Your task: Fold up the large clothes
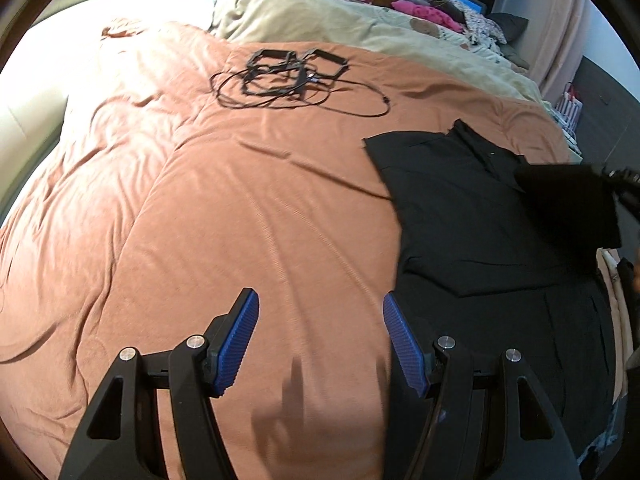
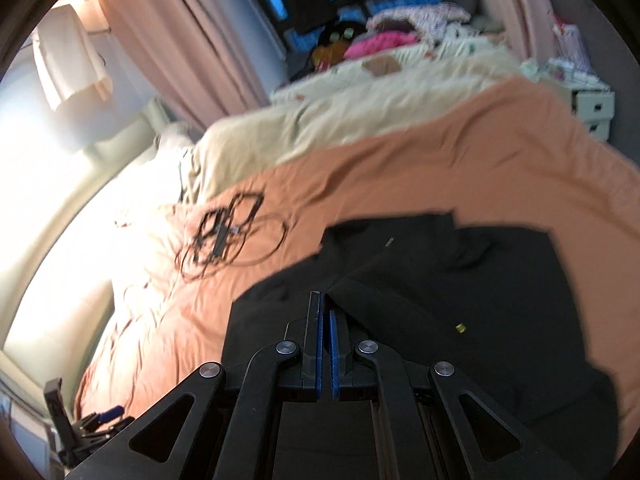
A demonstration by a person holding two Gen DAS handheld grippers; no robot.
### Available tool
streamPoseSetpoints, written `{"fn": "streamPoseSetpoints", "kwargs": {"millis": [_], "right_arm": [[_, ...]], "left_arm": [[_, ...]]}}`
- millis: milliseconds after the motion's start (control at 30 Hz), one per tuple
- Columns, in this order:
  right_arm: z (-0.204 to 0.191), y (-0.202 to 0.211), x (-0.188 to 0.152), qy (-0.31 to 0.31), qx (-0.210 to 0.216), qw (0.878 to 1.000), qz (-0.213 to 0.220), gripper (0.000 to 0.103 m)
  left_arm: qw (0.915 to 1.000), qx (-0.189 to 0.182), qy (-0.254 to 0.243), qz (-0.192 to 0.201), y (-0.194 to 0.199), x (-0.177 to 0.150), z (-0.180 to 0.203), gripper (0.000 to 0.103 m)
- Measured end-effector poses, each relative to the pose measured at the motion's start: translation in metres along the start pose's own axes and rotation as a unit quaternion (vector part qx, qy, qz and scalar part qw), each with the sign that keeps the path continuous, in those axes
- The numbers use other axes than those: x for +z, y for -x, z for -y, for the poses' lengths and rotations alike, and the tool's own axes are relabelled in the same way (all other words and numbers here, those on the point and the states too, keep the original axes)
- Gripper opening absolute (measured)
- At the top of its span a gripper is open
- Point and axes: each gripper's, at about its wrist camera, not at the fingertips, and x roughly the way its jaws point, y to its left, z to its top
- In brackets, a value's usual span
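A large black garment [image 1: 472, 224] lies on the orange bedspread [image 1: 240, 208] at the right of the left wrist view; one flap of it is raised at the far right. My left gripper [image 1: 320, 332] is open and empty, hovering over the bedspread just left of the garment's near edge. In the right wrist view my right gripper [image 2: 325, 312] is shut on a fold of the black garment [image 2: 460, 292] and holds it up over the rest of the cloth. The other gripper [image 2: 92, 424] shows at the lower left there.
A tangle of black cables and frames [image 1: 292, 76] lies on the bedspread further back, also in the right wrist view [image 2: 224, 232]. A beige duvet [image 1: 340, 16] and a pile of clothes [image 1: 432, 8] lie behind. Curtains [image 2: 192, 32] and white drawers [image 2: 592, 108] stand beyond the bed.
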Motion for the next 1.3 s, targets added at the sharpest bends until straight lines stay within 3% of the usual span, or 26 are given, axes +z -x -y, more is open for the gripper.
{"fn": "streamPoseSetpoints", "kwargs": {"millis": [100,167,200,233,500,667,800,1100,1300], "right_arm": [[-0.009,-0.033,-0.023,0.012,-0.021,0.999,-0.041,0.009],[-0.010,-0.050,-0.039,0.007,-0.009,0.997,-0.078,0.036],[-0.009,-0.054,-0.048,0.003,0.000,0.996,-0.090,0.062],[-0.008,-0.053,-0.053,0.004,0.000,0.996,-0.094,0.076],[0.023,-0.012,-0.092,0.005,0.041,0.991,-0.124,0.077],[0.070,0.027,-0.101,-0.011,0.027,0.993,-0.110,0.077],[0.115,0.048,-0.104,-0.021,-0.020,0.996,-0.090,0.077],[0.200,0.090,-0.114,-0.057,-0.059,0.994,-0.065,0.063],[0.230,0.094,-0.121,-0.068,-0.077,0.992,-0.070,0.059]], "left_arm": [[1.0000,0.001,0.005,-0.004,-0.002,-0.002,-0.006,0.065],[0.9999,-0.006,0.005,-0.009,-0.004,-0.002,-0.006,0.065],[0.9999,-0.008,0.004,-0.011,-0.006,-0.001,-0.004,0.065],[0.9999,-0.010,0.003,-0.011,-0.006,-0.001,-0.002,0.065],[0.9983,-0.034,-0.048,0.003,-0.003,0.007,0.059,0.065],[0.9946,-0.054,-0.088,0.007,-0.007,0.014,0.118,0.065],[0.9899,-0.071,-0.123,0.008,-0.012,0.017,0.174,0.065],[0.9781,-0.106,-0.178,-0.016,-0.043,0.016,0.288,0.065],[0.9682,-0.127,-0.212,-0.038,-0.068,0.001,0.355,0.065]]}}
